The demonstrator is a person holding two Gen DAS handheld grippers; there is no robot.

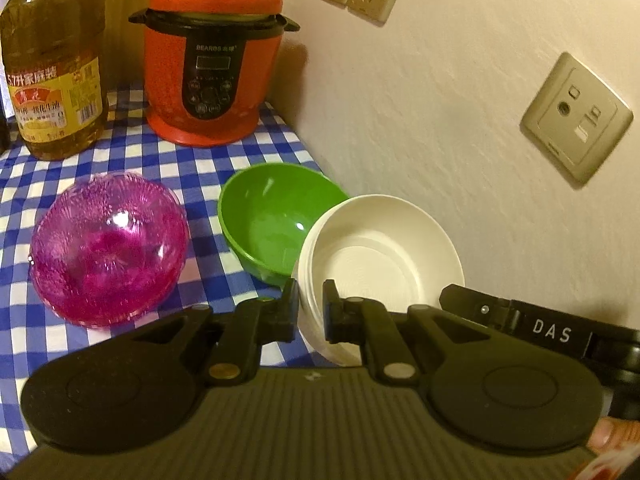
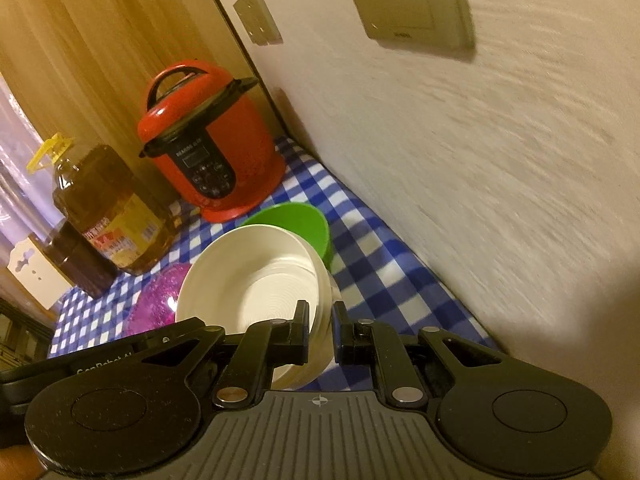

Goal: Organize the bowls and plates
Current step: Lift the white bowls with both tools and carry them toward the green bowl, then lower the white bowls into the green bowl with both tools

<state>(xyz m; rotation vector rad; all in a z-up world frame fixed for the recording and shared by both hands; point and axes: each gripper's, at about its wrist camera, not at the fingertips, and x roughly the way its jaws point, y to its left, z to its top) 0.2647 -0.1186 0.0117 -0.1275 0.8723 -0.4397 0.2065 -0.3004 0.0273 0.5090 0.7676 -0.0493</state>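
Observation:
A stack of white bowls [image 1: 380,252] is held tilted above the blue checked cloth, next to the wall. My left gripper [image 1: 311,312] is shut on its near rim. My right gripper [image 2: 320,334] is shut on the rim of the same stack [image 2: 260,276] from the other side. A green bowl [image 1: 276,216] stands on the cloth just behind the white stack; it also shows in the right wrist view [image 2: 300,222]. A stack of pink see-through bowls [image 1: 108,248] sits on the left; in the right wrist view the pink bowls [image 2: 158,304] are partly hidden by the white stack.
A red pressure cooker [image 1: 212,60] stands at the back by a wooden panel. A large oil bottle [image 1: 52,64] stands to its left. The cream wall [image 1: 440,120] with sockets runs along the right edge of the table [image 1: 160,152].

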